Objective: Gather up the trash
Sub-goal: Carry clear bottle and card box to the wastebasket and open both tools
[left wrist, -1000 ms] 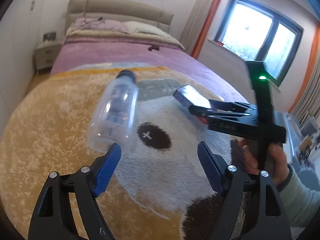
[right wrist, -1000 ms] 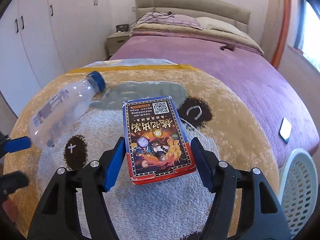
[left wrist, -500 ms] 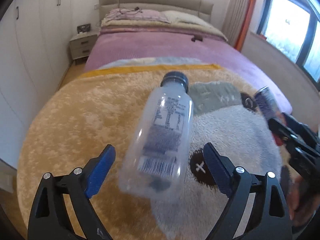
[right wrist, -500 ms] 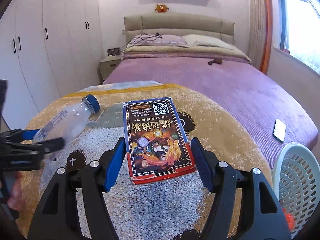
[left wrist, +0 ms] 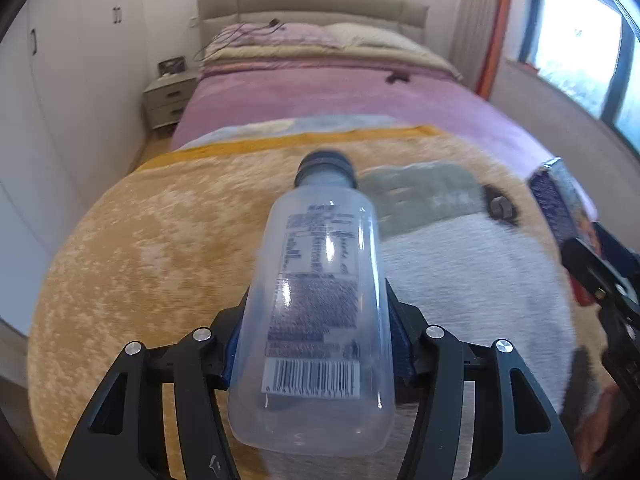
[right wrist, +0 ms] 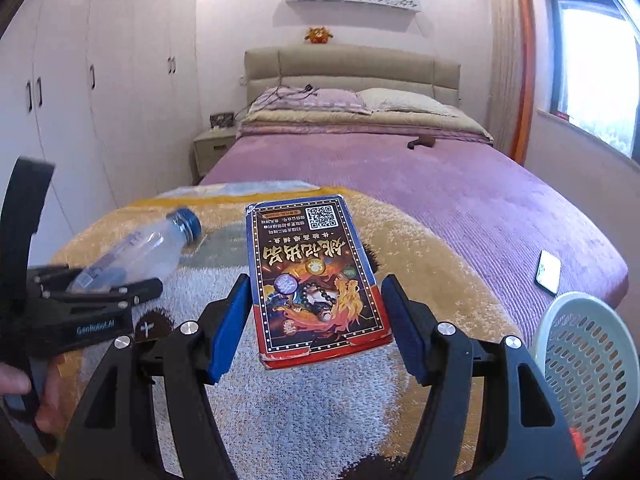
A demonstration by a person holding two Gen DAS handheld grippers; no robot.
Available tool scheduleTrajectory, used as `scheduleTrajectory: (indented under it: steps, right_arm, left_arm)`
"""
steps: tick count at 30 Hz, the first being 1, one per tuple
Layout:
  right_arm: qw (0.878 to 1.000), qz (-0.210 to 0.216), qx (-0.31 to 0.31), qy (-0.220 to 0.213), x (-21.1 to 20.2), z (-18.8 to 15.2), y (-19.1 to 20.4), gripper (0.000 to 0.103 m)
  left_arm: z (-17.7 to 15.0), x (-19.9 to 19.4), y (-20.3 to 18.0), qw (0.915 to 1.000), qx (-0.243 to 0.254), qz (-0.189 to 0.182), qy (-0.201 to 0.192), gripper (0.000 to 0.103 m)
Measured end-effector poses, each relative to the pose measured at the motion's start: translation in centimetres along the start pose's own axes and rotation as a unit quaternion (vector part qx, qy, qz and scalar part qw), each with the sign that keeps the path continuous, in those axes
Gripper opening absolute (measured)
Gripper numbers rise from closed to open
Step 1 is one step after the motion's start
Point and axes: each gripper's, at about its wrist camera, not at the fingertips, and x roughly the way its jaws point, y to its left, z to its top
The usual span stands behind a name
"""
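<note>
A: What has changed on the left side, reading left to right?

B: A second ago the left tool (left wrist: 316,344) stood wide open with the plastic bottle (left wrist: 320,308) lying ahead of it on the blanket (left wrist: 160,240). Half a second ago the bottle sat between the spread pads. Now both blue pads press the bottle's flanks, so the tool is closed around it and the bottle appears lifted clear of the blanket.

A: And on the right?

B: No change. The right tool (right wrist: 316,320) grips the printed box (right wrist: 316,276) between its pads, as in both earlier views, held above the blanket.

A: What does this mean for the task?

B: Judged from these views, both pieces of trash are now in hand. The perforated basket (right wrist: 592,364) stands at the right edge beside the bed (right wrist: 460,192), so carrying and dropping probably remains.

A: How does the bottle look?

B: Clear, apparently empty, with a dark blue cap (left wrist: 326,164) pointing away from the camera. A printed label with a barcode faces up. The tool holds it across the lower body, near the base.

A: The box?

B: Flat card, blue-edged, with a dark illustrated face, Chinese lettering and a QR code. Its near edge is slightly crushed.
</note>
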Motion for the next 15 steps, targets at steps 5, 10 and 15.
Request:
scheduleTrajectory:
  steps: [5,10,15]
  right_arm:
    - [0.998,-0.006,0.061,-0.012,-0.7,0.2,-2.8,0.063]
    - [0.991,0.010,0.132,-0.008,-2.3,-0.4,-6.6,0.063]
    - [0.986,-0.038,0.162,-0.011,-5.6,-1.2,-11.3,0.063]
  left_arm:
    - [0.3,-1.6,-2.3,0.9973,0.000,-0.068,-0.026,0.054]
    - [1.1,-2.5,-5.6,0.9937,0.016,-0.102,-0.042,0.053]
    - [2.0,-3.1,-9.8,0.9866,0.025,-0.154,-0.047,0.053]
